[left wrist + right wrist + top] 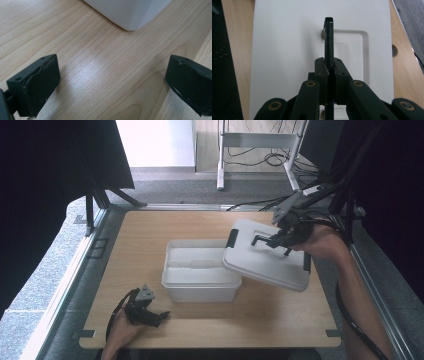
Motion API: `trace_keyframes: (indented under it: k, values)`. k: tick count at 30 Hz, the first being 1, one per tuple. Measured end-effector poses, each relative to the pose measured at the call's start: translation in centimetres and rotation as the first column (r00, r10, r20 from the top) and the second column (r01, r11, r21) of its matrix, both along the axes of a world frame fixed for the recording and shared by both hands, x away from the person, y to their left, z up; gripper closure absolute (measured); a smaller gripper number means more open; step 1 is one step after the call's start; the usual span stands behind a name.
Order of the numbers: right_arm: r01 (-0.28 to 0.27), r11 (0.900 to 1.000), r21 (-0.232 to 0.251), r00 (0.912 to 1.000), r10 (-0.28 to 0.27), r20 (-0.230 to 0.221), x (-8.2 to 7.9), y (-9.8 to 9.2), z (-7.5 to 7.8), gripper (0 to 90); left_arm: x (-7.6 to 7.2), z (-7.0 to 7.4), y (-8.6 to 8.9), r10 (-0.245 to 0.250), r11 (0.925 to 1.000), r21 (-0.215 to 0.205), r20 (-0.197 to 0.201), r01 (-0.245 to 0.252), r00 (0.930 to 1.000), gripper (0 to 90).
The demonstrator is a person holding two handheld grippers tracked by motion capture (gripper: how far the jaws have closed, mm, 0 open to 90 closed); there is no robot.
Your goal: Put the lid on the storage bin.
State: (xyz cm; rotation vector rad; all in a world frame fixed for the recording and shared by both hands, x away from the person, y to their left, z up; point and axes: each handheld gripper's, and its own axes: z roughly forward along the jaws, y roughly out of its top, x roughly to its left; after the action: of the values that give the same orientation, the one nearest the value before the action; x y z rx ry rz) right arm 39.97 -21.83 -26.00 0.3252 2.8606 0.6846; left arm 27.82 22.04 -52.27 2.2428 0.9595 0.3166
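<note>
Above the right half of the worktop [150, 227], a white lid [267, 262] hangs tilted, its left edge low and overlapping the right rim of the white box [200, 287], its right part raised clear of the wood. The lid is a flat rectangle with rounded corners, a black latch at each short end and a sunken rectangular recess in its top. A thin black handle [328, 37] stands up edge-on from that recess. The right hand-held gripper [329, 75] has its jaws pressed together on this handle, pinching it from both sides, and carries the lid by it. In the high view that gripper [272, 241] sits over the lid's far part, the person's forearm coming in from the right. The box below is open, pale inside, standing near the middle of the worktop. The left hand-held gripper [162, 315] rests low at the near left of the worktop, short of the box; its jaws stand wide apart with bare wood between them.
</note>
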Motion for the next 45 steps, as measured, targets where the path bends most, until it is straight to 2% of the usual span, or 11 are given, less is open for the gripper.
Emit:
trace_keyframes:
  k: [5,6,17,22,29,31,38,40,42,43,45]
  values:
    - [-0.101,0.995,0.01,0.9949,0.101,-0.003,0.4,4.9,-0.7,84.2,0.0,0.0,0.0,0.002,1.0,-0.001,0.001,-0.002,1.0,0.0]
    - [-0.101,0.995,0.01,0.9949,0.101,-0.003,0.4,4.9,-0.7,84.2,0.0,0.0,0.0,0.002,1.0,-0.001,0.002,-0.002,1.0,0.0]
    - [-0.238,0.971,-0.01,0.9711,0.237,-0.024,1.4,14.5,-3.3,84.2,0.0,0.0,0.0,-0.003,1.0,-0.001,0.0,0.003,1.0,0.0]
    - [-0.261,0.965,-0.024,0.9652,0.261,-0.021,1.6,17.3,-4.2,84.2,0.0,0.0,0.0,-0.005,1.0,0.001,0.0,0.005,1.0,0.0]
    - [-0.278,0.959,-0.061,0.9605,0.276,-0.033,1.6,19.4,-5.5,84.0,0.0,0.0,0.0,-0.009,1.0,0.002,0.001,0.009,1.0,0.0]
    - [-0.263,0.961,-0.082,0.9647,0.261,-0.038,1.8,19.3,-6.2,83.9,0.0,0.0,0.0,-0.01,1.0,0.001,0.001,0.01,1.0,0.0]
    - [-0.258,0.965,-0.039,0.9655,0.256,-0.048,1.6,18.8,-6.9,80.6,0.0,0.0,0.0,-0.011,0.9999,0.001,0.002,0.011,0.9999,0.0]
    - [-0.231,0.973,0.015,0.9726,0.232,-0.02,1.5,18.4,-6.2,63.2,0.0,0.0,0.0,-0.009,1.0,0.002,0.003,0.009,1.0,0.0]
    - [-0.223,0.975,0.025,0.9748,0.223,-0.009,1.4,18.1,-5.9,57.7,0.0,0.0,0.0,-0.009,1.0,0.002,0.002,0.009,1.0,0.0]
    - [-0.197,0.98,0.038,0.9804,0.196,0.019,1.1,17.5,-5.4,45.0,0.0,0.0,0.0,-0.01,1.0,0.001,0.001,0.01,1.0,0.0]
    - [-0.189,0.981,0.047,0.9819,0.188,0.023,0.9,17.1,-5.3,40.7,0.0,0.0,0.0,-0.01,1.0,0.0,0.001,0.01,1.0,0.0]
